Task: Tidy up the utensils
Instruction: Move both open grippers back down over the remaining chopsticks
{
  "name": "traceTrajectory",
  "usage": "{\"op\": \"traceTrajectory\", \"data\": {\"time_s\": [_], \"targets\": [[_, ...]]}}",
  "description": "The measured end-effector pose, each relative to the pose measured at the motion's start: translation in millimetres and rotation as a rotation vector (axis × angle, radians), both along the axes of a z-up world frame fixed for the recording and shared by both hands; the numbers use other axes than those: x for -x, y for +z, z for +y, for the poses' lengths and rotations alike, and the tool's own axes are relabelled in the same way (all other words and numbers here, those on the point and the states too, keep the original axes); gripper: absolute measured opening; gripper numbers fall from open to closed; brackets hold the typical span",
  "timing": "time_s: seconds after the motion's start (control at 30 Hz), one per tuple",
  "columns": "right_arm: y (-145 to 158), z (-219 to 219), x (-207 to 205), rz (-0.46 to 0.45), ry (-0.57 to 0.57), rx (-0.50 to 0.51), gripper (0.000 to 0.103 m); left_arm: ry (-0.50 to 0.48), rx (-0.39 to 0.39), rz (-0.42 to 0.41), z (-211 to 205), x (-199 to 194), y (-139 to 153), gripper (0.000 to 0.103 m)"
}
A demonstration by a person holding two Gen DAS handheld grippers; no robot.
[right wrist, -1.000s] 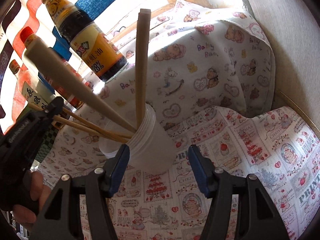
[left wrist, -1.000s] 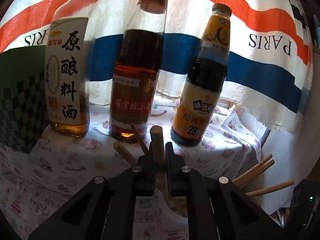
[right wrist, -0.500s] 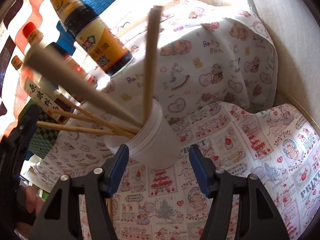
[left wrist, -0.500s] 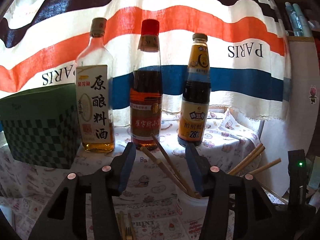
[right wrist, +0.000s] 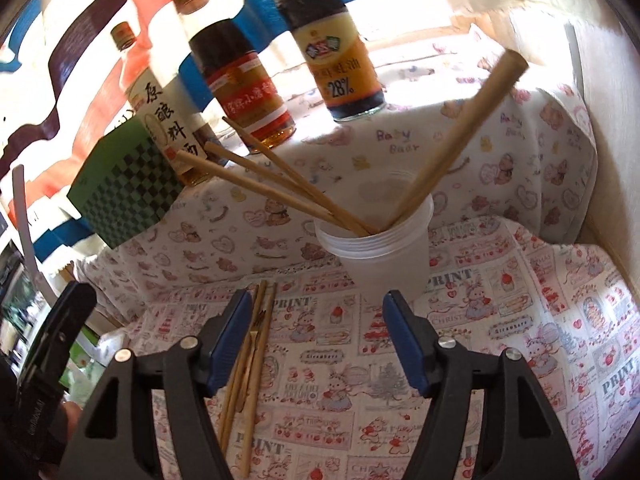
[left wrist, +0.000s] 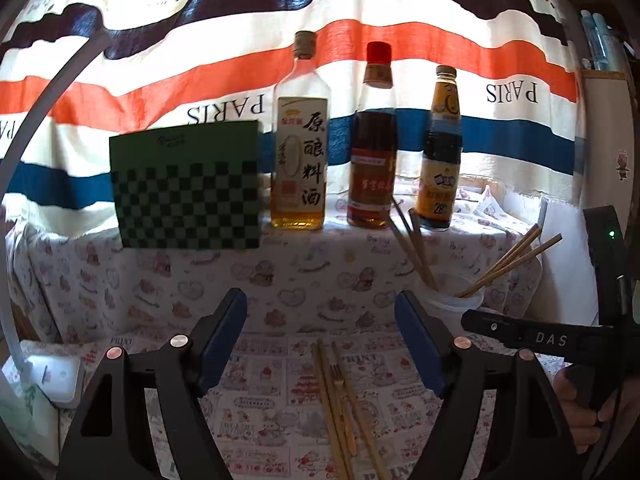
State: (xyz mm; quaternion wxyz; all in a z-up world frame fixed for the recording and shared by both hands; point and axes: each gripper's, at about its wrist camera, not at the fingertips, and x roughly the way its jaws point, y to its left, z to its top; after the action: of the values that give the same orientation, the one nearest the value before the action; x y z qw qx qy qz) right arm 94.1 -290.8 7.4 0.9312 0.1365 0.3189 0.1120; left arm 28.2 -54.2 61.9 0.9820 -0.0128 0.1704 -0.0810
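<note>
Here, your holdings as they stand.

Left gripper (left wrist: 320, 340): jaws spread wide, nothing between them. Right gripper (right wrist: 316, 340): likewise spread and empty.

Loose utensils (left wrist: 340, 404): a small bundle of wooden chopsticks with what looks like a little fork among them, flat on the printed cloth (left wrist: 264, 400). In the left wrist view they lie squarely in the gap between your left fingers, long axis running away from you, nearly parallel to the fingers and leaning a little left at the far end. In the right wrist view the same bundle (right wrist: 252, 364) sits at the inner edge of your right gripper's left finger, partly hidden by it, off to the side of that gap. Your left hand is judged the better placed. Since the sticks run along the fingers, a pinch across the bundle should close squarely on it; the pieces lie touching, so taking one alone may need care.

Plastic cup (right wrist: 380, 248): translucent, upright, just ahead of your right gripper and forward-right of your left. It already holds several chopsticks (right wrist: 280, 180) fanned left and one thicker wooden handle (right wrist: 460, 128) leaning right.

Surface: patterned cloths, a red print near you and a paler bear print beyond, rumpled at the back.

Room: three sauce bottles (left wrist: 372, 152) in a row behind the cup, a green checkered box (left wrist: 188, 188) to their left, a striped cloth marked PARIS (left wrist: 160, 80) hung as backdrop.
</note>
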Motion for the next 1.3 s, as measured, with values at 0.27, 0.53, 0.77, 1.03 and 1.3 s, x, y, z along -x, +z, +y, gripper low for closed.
{"op": "traceTrajectory", "data": {"time_s": [0.27,0.53,0.77,1.03,1.3], "targets": [[-21.2,19.4,-13.4,0.073,-0.001,0.145,0.073,0.055,0.112,0.256,48.9,-30.2,-25.9,0.075],[-45.6,61.0,-7.9,0.157,0.138,0.286,0.075,0.129,0.131,0.314,73.1,-43.7,-33.7,0.082],[-59.1,85.6,5.1,0.181,0.245,0.335,0.075,0.131,0.102,0.331,70.4,-44.5,-37.2,0.087],[-69.3,105.2,19.4,0.19,0.274,0.445,0.075,0.197,0.028,0.273,67.7,-37.9,-29.8,0.087],[-77.7,102.9,15.6,0.192,0.24,0.433,0.069,0.269,-0.061,0.252,62.5,-37.1,-31.2,0.091]]}}
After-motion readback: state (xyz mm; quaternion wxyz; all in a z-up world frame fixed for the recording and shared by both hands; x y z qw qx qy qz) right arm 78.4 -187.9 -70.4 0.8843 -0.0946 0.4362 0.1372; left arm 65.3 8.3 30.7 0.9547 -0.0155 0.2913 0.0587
